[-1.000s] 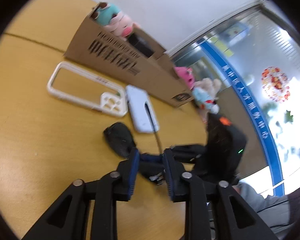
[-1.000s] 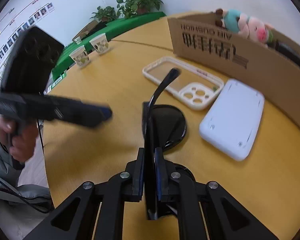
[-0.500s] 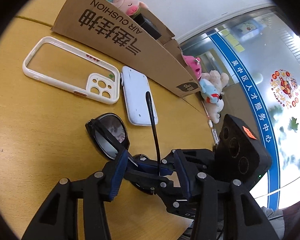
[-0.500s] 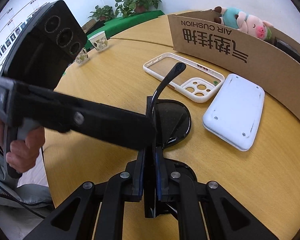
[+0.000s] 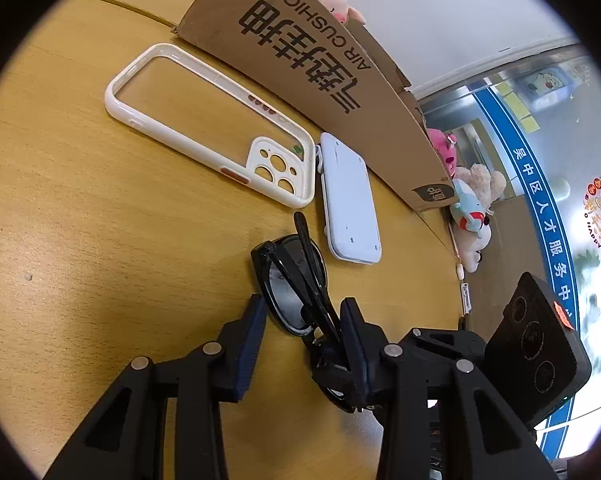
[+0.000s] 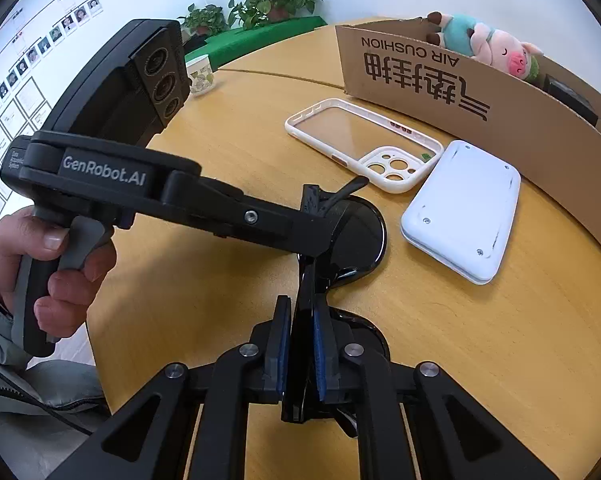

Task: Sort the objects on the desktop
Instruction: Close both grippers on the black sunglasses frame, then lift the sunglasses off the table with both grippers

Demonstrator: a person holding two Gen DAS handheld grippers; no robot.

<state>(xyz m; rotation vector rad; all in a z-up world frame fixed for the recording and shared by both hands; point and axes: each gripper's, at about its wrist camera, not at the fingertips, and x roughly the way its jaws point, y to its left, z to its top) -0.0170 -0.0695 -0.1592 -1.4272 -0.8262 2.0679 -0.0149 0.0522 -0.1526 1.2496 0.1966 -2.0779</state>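
Black sunglasses [image 5: 290, 280] stand on the wooden table, also seen in the right wrist view [image 6: 356, 236]. My right gripper [image 6: 300, 348] is shut on the frame of the sunglasses. My left gripper [image 5: 302, 320] is open, its fingers on either side of the near lens and the folded temple arm. In the right wrist view the left gripper body [image 6: 172, 196] reaches in from the left, its fingertip against the lens. A white phone case [image 5: 208, 120] and a white flat device [image 5: 350, 208] lie beyond.
A cardboard box [image 5: 320, 60] labelled AIR CUSHION stands behind, with a plush pig [image 6: 496, 50] in it. More plush toys [image 5: 472, 208] sit past the table edge. A paper cup [image 6: 199, 74] stands at the far left of the table.
My left gripper has moved in towards the sunglasses and now straddles the lens. The temple arm, earlier sticking up, is now folded down. My right gripper keeps its hold.
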